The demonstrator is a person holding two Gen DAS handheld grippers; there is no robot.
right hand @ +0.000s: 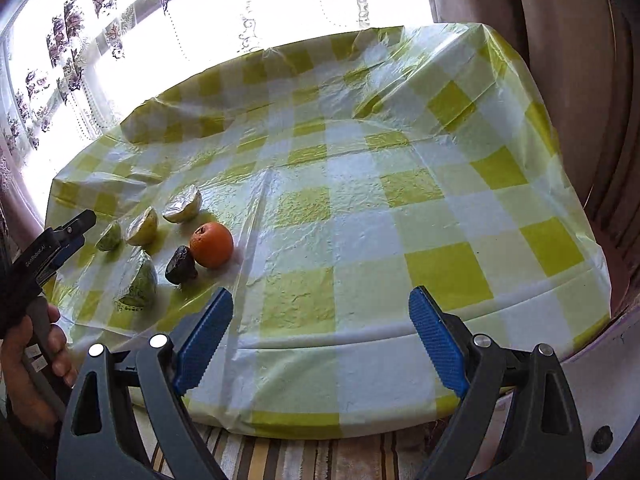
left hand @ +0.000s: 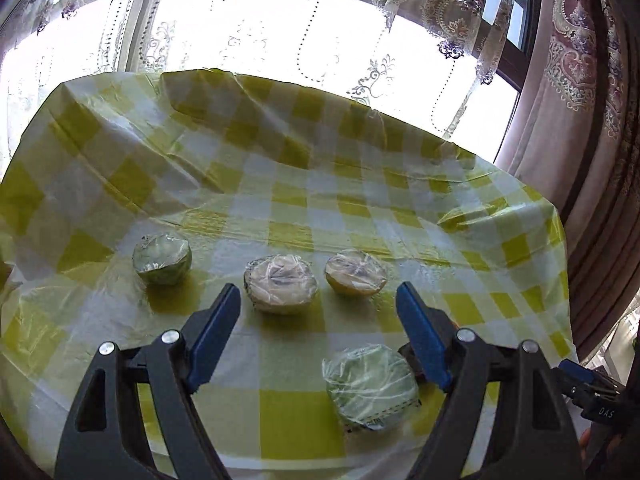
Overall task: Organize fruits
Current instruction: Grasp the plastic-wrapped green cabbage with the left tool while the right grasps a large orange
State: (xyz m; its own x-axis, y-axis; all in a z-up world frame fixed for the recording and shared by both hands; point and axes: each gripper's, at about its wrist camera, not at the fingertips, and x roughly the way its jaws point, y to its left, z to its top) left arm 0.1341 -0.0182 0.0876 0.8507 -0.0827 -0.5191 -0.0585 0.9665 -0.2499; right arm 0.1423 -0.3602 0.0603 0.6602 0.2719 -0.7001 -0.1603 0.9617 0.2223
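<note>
Three film-wrapped fruit halves lie in a row on the checked tablecloth [left hand: 304, 208]: a green one [left hand: 162, 260], a pale one [left hand: 282, 284] and a yellow one [left hand: 356, 274]. A larger wrapped green half [left hand: 372, 386] lies nearer, just inside the right finger of my left gripper [left hand: 317, 291], which is open and untouched by it. In the right wrist view an orange [right hand: 211, 244] and a dark fruit [right hand: 181, 270] sit beside the large green half [right hand: 138, 284]. My right gripper [right hand: 321, 295] is open over bare cloth, right of the fruits.
A hand [right hand: 28, 356] holds the left gripper [right hand: 76, 232] at the table's left front. The table's front edge [right hand: 320, 420] drops to a striped fabric [right hand: 280, 456]. Lace curtains [left hand: 280, 40] and a bright window stand behind the table; a heavy drape [left hand: 576, 120] hangs at the right.
</note>
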